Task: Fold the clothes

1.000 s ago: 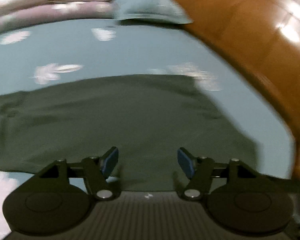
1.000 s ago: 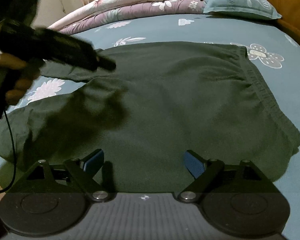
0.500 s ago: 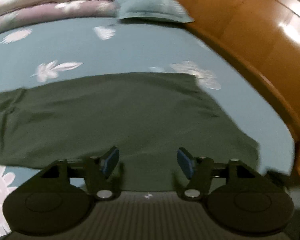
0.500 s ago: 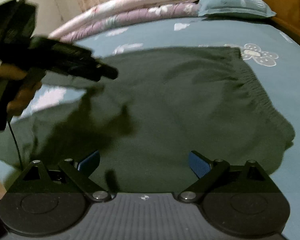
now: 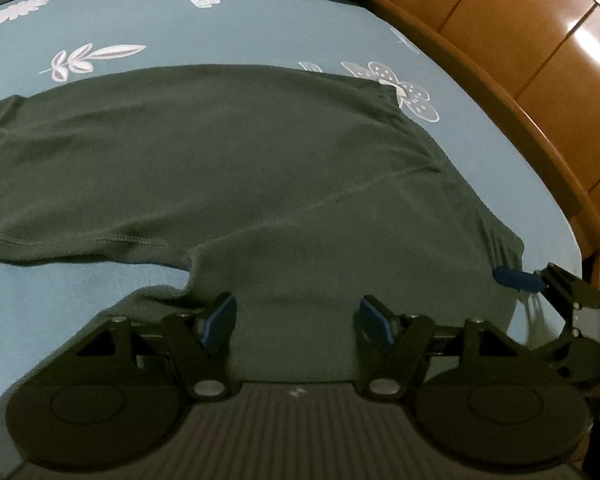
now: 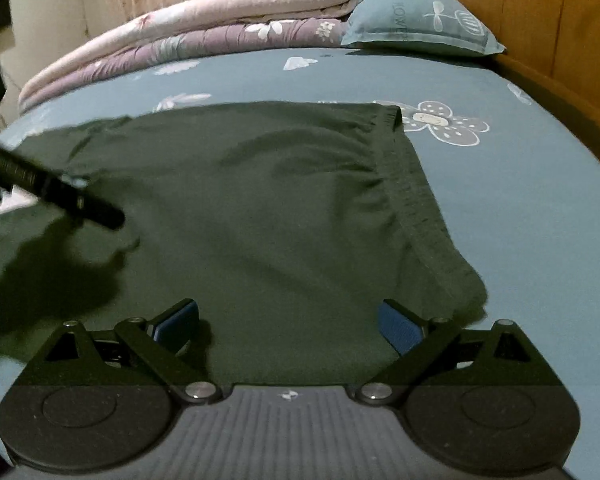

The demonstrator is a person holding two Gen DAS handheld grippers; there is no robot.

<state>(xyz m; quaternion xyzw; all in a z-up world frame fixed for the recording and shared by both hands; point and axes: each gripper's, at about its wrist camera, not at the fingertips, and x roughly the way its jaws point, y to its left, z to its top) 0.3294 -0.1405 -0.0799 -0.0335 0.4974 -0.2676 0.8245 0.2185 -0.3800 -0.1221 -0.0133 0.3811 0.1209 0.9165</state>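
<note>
Dark green shorts (image 6: 260, 208) flat on bed (image 6: 520, 200). Left gripper (image 5: 296, 316) jaws open, empty; right gripper (image 6: 288, 320) jaws just widened, empty. Advice: pinch near hem through both layers, lift evenly.

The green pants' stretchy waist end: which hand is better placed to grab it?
Right, I'd guess. The right fingers hang open over the pants beside the waistband. The left fingers, also open, sit nearer the crotch.
</note>
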